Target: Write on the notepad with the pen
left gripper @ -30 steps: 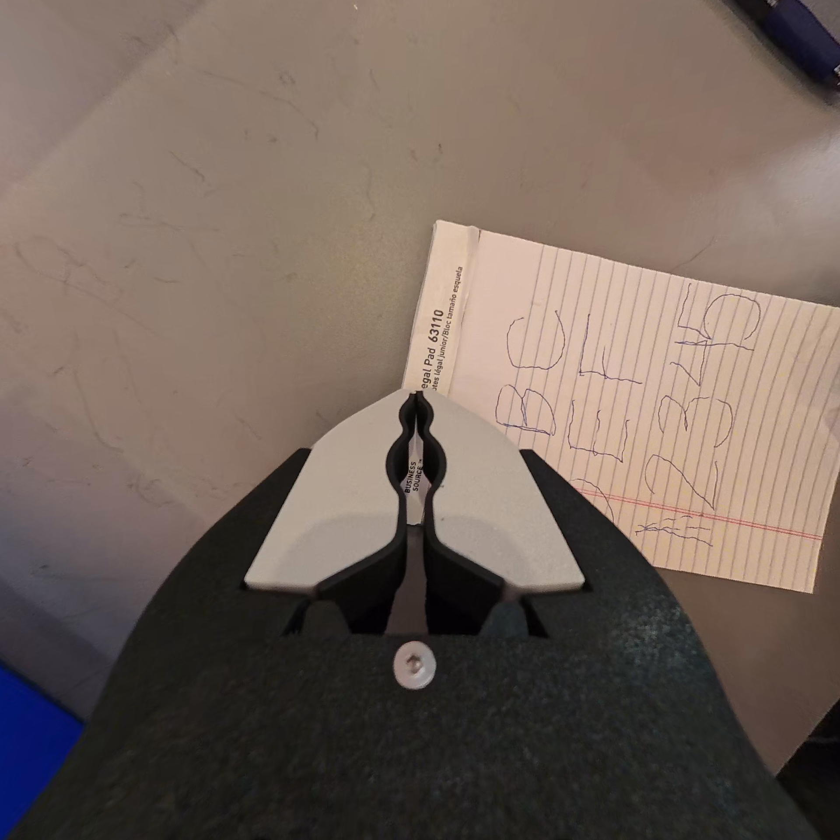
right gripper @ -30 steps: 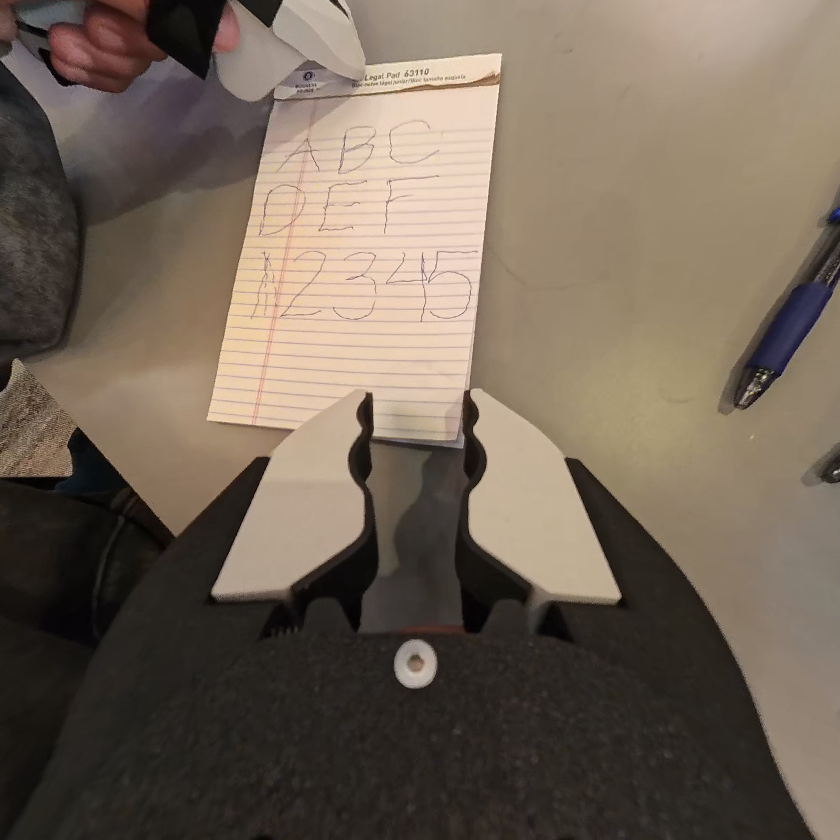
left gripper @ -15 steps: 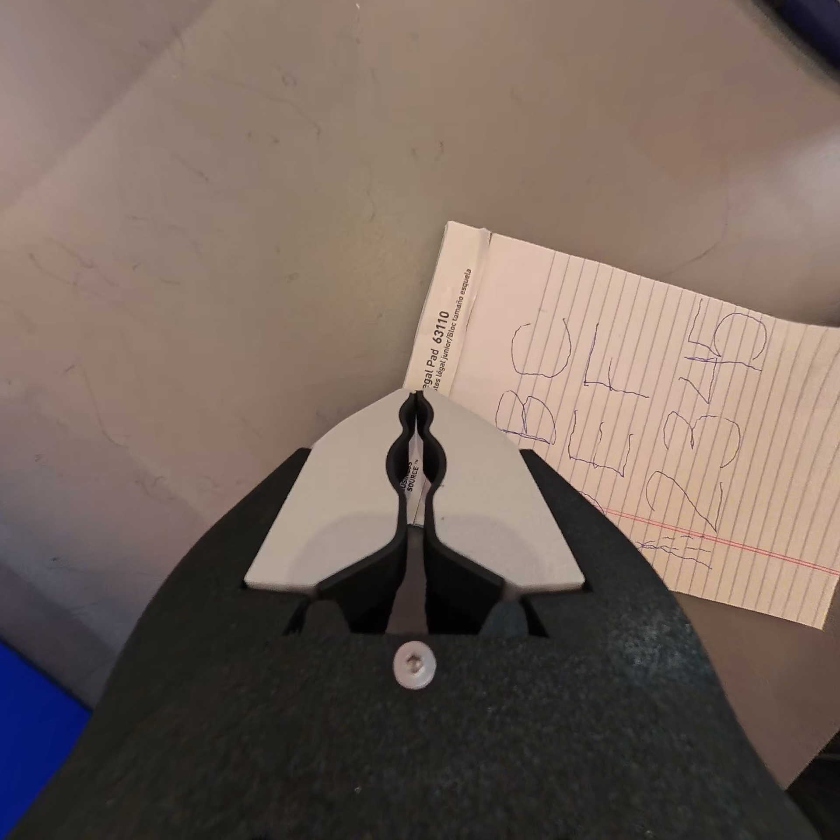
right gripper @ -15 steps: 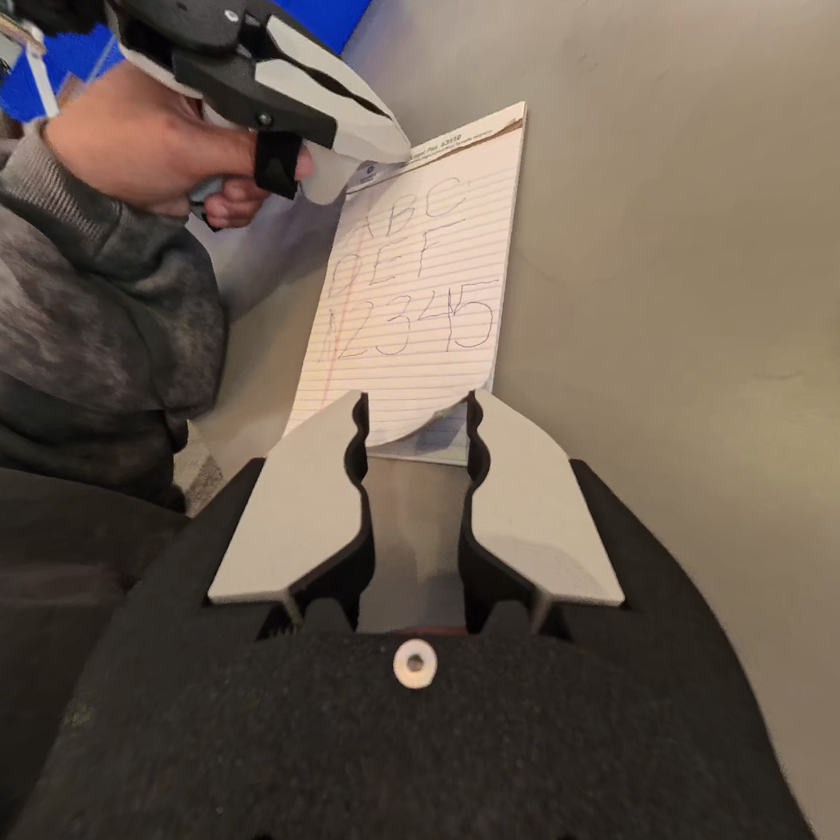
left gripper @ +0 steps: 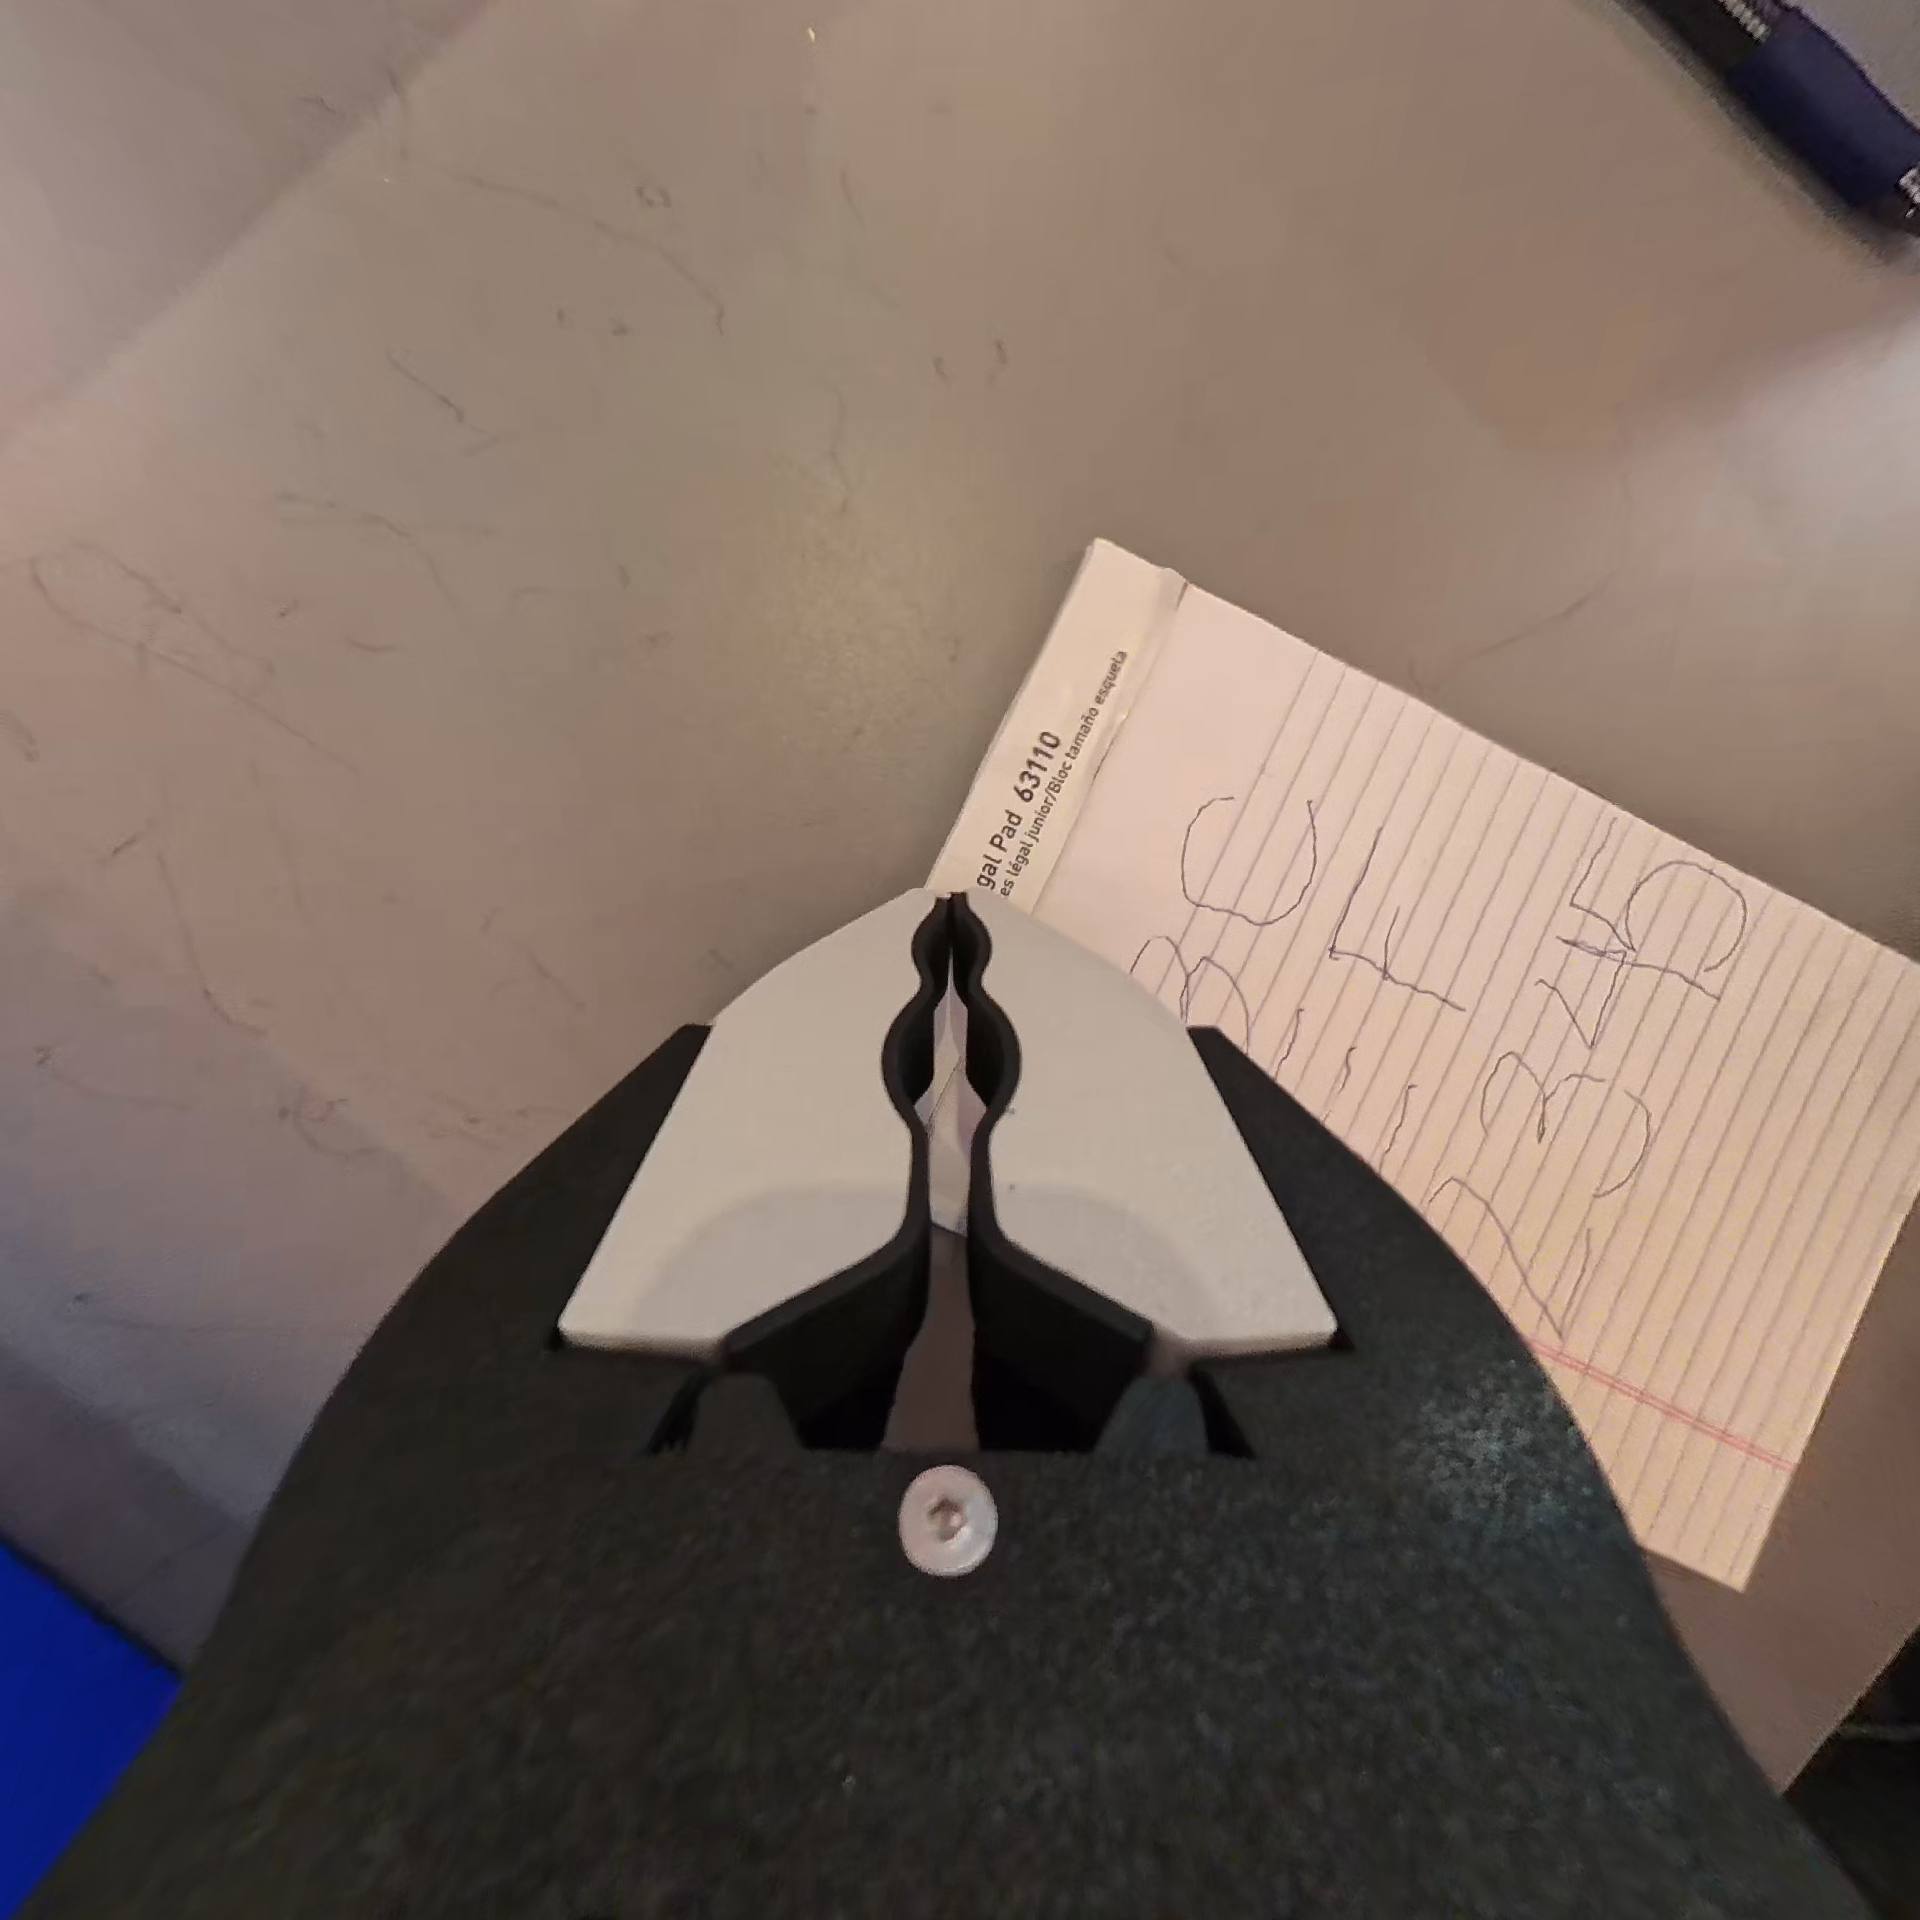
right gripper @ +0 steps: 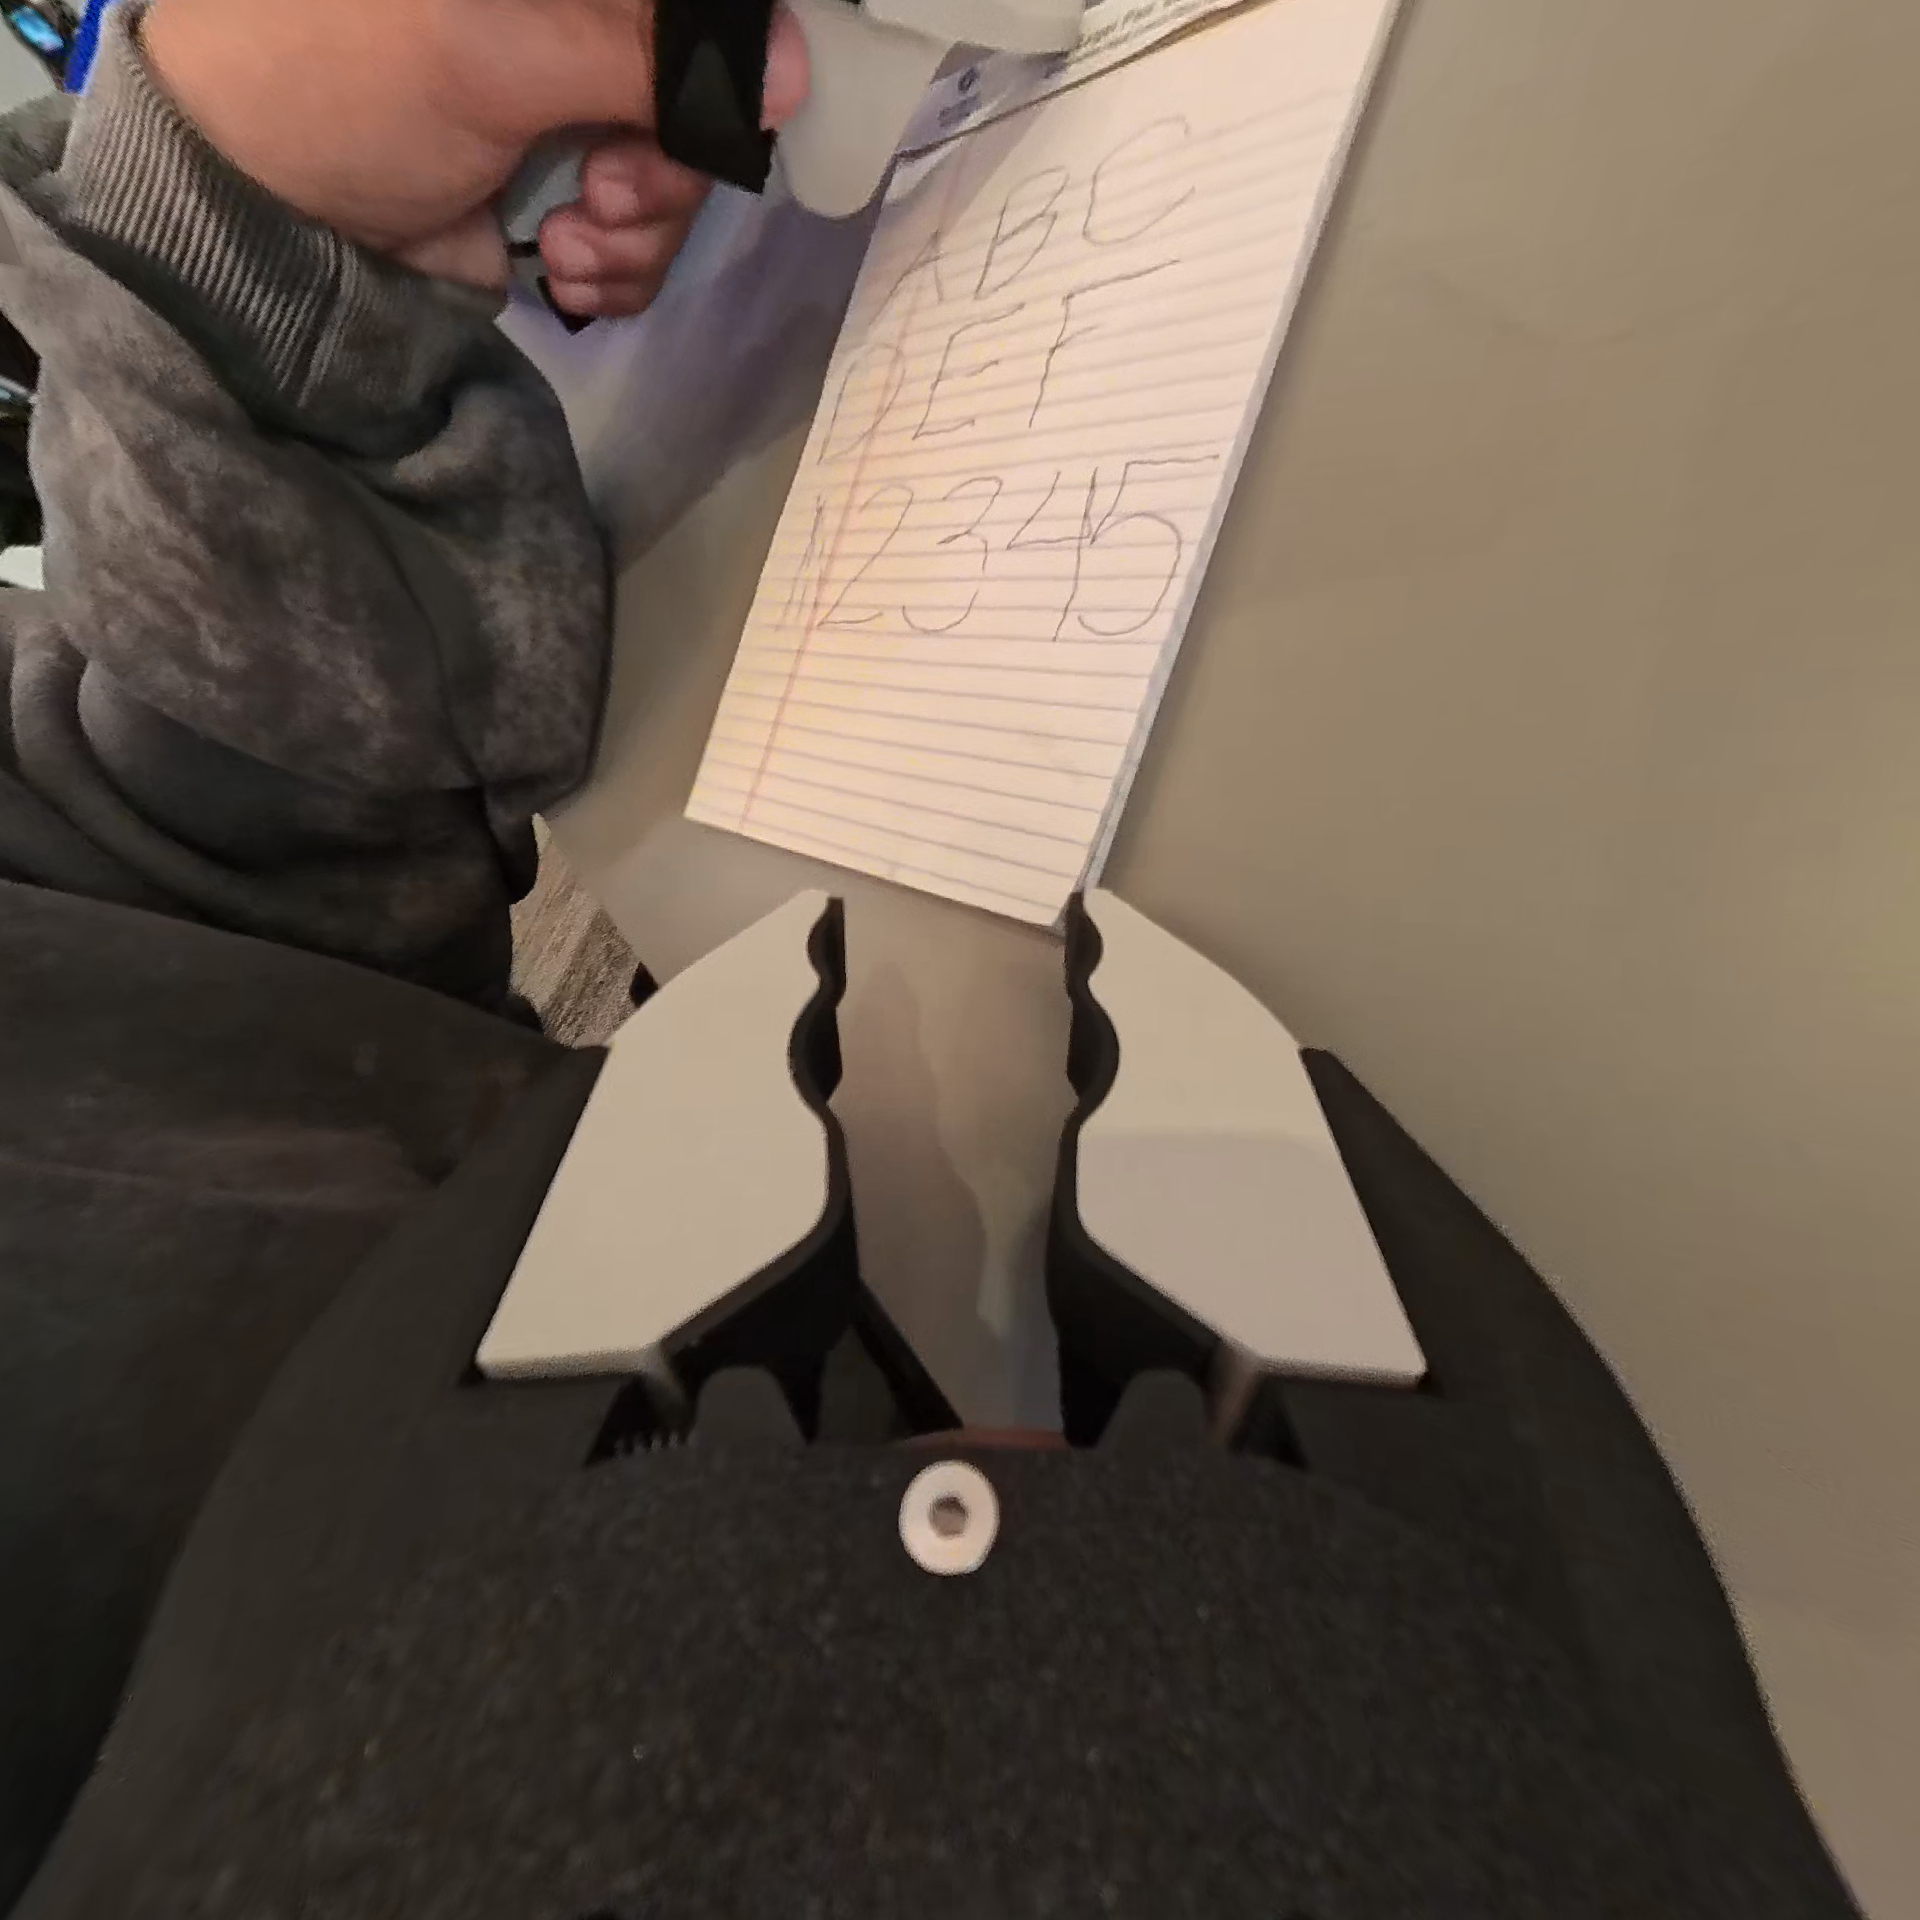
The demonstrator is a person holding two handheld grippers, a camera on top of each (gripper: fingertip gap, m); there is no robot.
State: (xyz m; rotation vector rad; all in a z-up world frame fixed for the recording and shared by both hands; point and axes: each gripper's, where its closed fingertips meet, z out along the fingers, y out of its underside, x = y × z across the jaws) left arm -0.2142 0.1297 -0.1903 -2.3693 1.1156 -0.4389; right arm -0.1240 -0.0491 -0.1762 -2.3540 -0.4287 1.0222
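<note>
A white lined notepad (left gripper: 1507, 1039) with blue handwriting lies flat on the grey table (left gripper: 520, 520). My left gripper (left gripper: 951, 909) is shut, its tips resting on the top binding strip at the pad's corner. In the right wrist view the pad (right gripper: 1039, 520) runs away from me, and the left gripper's white fingers (right gripper: 831, 156) sit on its far left corner. My right gripper (right gripper: 951, 914) is open and empty, just short of the pad's near edge. A blue pen (left gripper: 1808, 114) lies on the table beyond the pad, apart from both grippers.
A person's hand (right gripper: 416, 135) and grey sleeve (right gripper: 260, 520) hold the left gripper at the left of the pad. Dark clothing fills the lower left. A blue object (left gripper: 62, 1704) shows at the table's left edge. The table edge (left gripper: 1849, 1714) runs near the pad. Spacing between my two grippers at the tips: around 20 centimetres. To reach the blue pen (left gripper: 1808, 114) in a straight line is about 15 centimetres for my right fingers, about 25 centimetres for my left.
My right gripper has swung left and drawn close to the pad's near edge, so the pen has left its view. The page's near edge, lifted half a second ago, lies flat. The left gripper stays shut on the corner.
</note>
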